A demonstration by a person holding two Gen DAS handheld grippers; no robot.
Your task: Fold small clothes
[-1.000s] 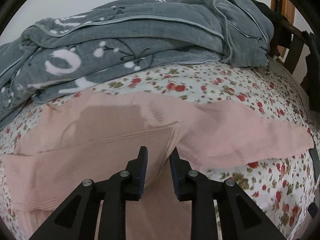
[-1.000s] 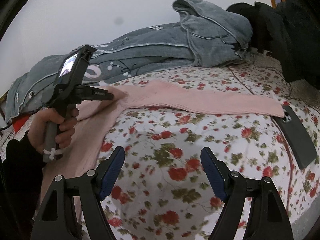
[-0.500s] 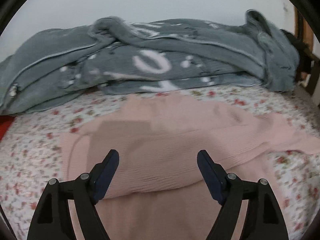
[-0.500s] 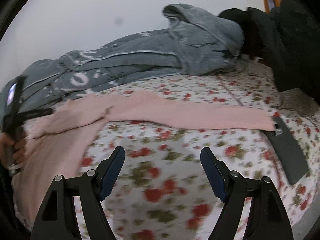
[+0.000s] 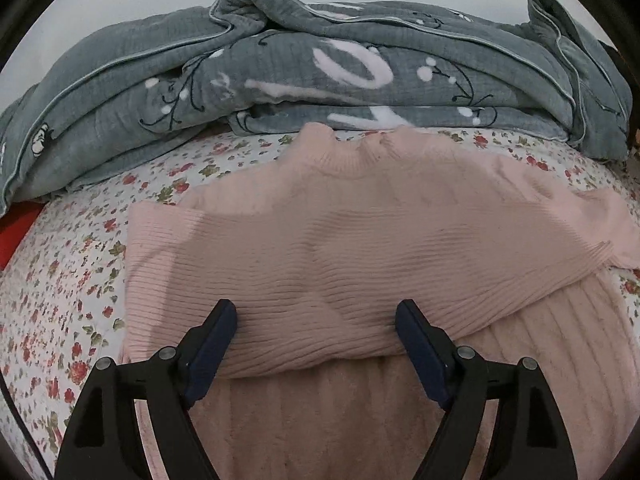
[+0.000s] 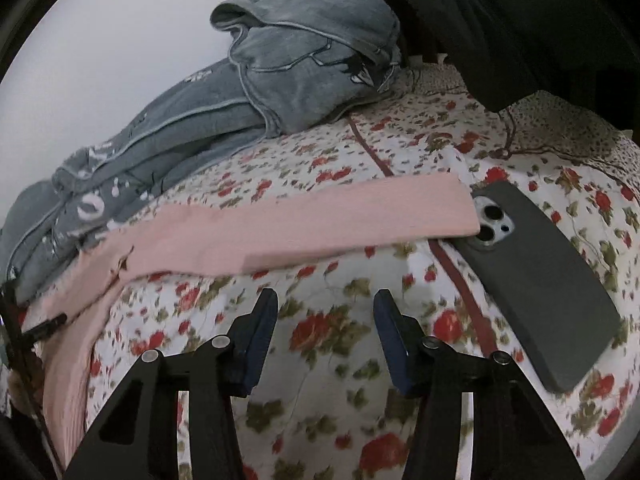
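Since a second ago my left gripper (image 5: 316, 322) has let go of the sleeve fold and spread wide, now hovering over the pink sweater (image 5: 360, 240); that sleeve lies folded across the body, so I judge the first fold done; sweater lies flat on the floral bedsheet (image 6: 328, 332), just below the grey blanket (image 5: 280, 72); other sleeve (image 6: 320, 220) lies stretched out, cuff touching the phone (image 6: 552, 280); my right gripper (image 6: 326, 300) has narrowed but is parted, pinching nothing, near that sleeve; probably next.

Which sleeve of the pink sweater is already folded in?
The left sleeve, lying across the body before the left gripper. The right sleeve lies stretched out on the sheet, its cuff touching the phone.
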